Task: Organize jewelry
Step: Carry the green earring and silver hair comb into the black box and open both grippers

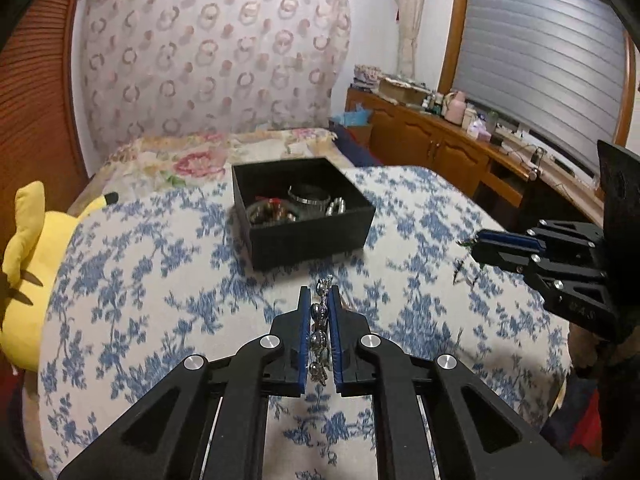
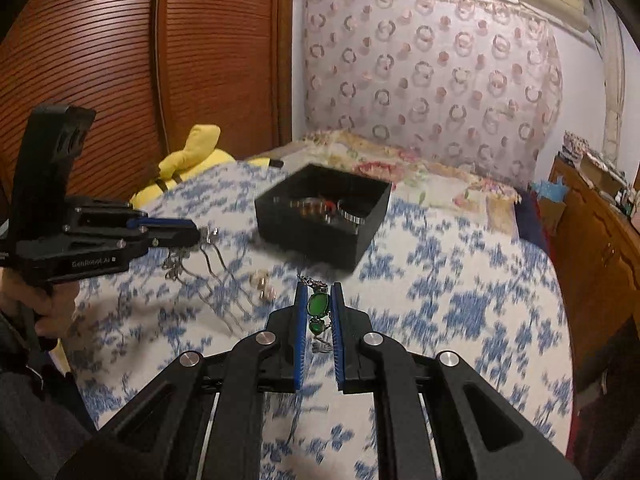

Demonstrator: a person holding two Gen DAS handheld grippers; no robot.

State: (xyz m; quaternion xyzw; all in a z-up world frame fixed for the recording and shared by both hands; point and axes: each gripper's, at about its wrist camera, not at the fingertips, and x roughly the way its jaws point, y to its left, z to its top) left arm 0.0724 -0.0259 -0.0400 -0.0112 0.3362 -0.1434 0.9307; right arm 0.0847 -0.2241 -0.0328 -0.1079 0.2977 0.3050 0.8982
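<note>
A black open box [image 1: 308, 232] holding several pieces of jewelry sits on the blue-flowered bedspread; it also shows in the right wrist view [image 2: 320, 220]. My left gripper [image 1: 320, 294] is shut on a silver beaded chain [image 1: 319, 336], held above the bedspread in front of the box. My right gripper [image 2: 318, 290] is shut on a green-stone pendant [image 2: 318, 306], also in front of the box. In the right wrist view the left gripper [image 2: 192, 230] holds the chain, which hangs down [image 2: 174, 266]. A silver hair comb [image 2: 228, 280] and small pale earrings [image 2: 262, 282] lie on the bedspread.
A yellow plush toy [image 1: 28, 280] lies at the bed's left edge. A floral pillow [image 1: 208, 156] lies behind the box. A wooden cabinet [image 1: 440, 144] with bottles stands to the right. A slatted wooden wardrobe [image 2: 120, 60] stands to the left.
</note>
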